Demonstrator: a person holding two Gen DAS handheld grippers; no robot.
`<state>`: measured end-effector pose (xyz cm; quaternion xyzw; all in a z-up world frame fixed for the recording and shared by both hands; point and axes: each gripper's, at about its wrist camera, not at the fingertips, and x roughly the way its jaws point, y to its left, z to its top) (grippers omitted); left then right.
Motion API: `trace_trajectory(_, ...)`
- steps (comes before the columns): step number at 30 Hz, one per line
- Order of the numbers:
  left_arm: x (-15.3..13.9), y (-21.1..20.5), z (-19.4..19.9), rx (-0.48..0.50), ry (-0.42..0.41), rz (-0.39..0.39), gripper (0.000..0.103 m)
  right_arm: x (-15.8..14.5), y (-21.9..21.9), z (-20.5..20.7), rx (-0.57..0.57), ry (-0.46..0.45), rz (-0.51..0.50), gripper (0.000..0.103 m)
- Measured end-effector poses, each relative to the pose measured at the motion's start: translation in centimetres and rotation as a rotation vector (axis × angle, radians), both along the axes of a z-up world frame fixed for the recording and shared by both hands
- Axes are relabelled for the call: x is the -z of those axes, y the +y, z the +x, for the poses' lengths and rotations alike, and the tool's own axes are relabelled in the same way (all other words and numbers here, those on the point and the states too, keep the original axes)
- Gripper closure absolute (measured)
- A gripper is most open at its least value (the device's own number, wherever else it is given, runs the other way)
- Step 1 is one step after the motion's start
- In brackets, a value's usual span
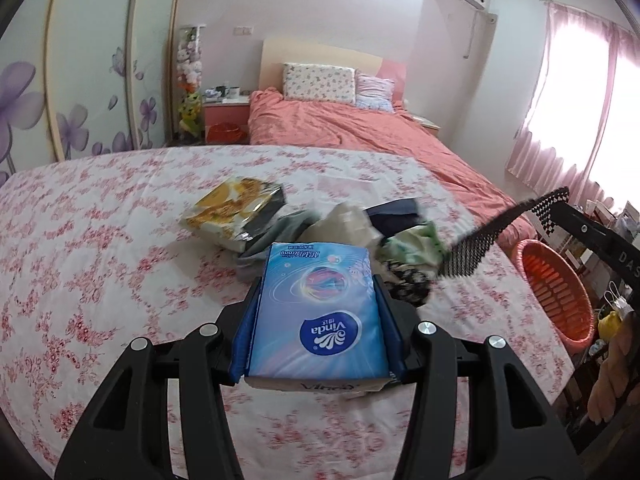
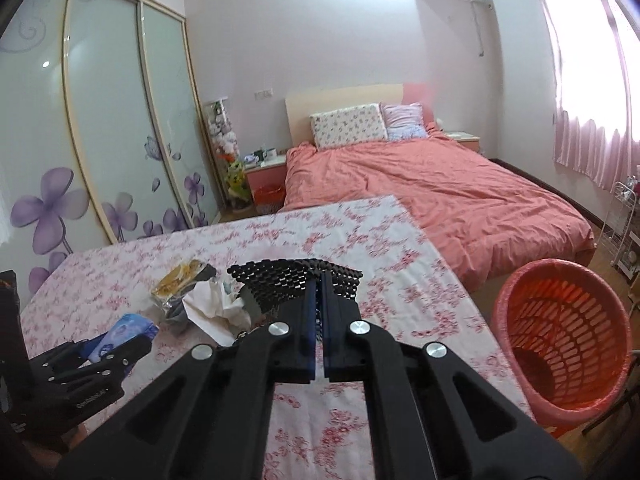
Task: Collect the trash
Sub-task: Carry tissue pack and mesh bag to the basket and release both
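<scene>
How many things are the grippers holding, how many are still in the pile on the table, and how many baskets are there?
Held: 2, tissue pack, black mesh piece
Pile: 2 clear, snack wrapper, crumpled tissue, plus blurred scraps
Baskets: 1, orange basket
Total: 5

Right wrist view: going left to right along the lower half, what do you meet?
Left tool holding the blue tissue pack → crumpled white tissue → right tool pinching black mesh → red basket.
</scene>
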<state>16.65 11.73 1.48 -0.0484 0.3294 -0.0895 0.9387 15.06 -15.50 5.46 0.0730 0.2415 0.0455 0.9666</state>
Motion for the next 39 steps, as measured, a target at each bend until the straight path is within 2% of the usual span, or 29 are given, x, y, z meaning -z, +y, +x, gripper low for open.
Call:
trace_trajectory(8, -1.6, -4.1, -0.2, 0.083, -0.031, -0.021, 0.051, -2.1, -4.5, -3.2, 0.120, -0.070, -0.003, 0.100)
trace_trajectory(18, -3.0, -11.5, 0.2, 0.225, -0.060, -0.044, 0.051, -2.5, -12.0, -5.0, 0.332, -0.116, -0.007, 0.100)
trace_trajectory(28, -3.6, -20.1, 0.9, 0.386, -0.096, -0.062, 0.051, -0.7, -19.9, -5.4, 0.511, -0.106, 0.009, 0.100)
trace_trajectory(39, -2.2, -27.2, 1.4, 0.520, -0.098, -0.063, 0.051, 1.9, -25.5, -4.8, 0.556, -0.078, 0.066, 0.100)
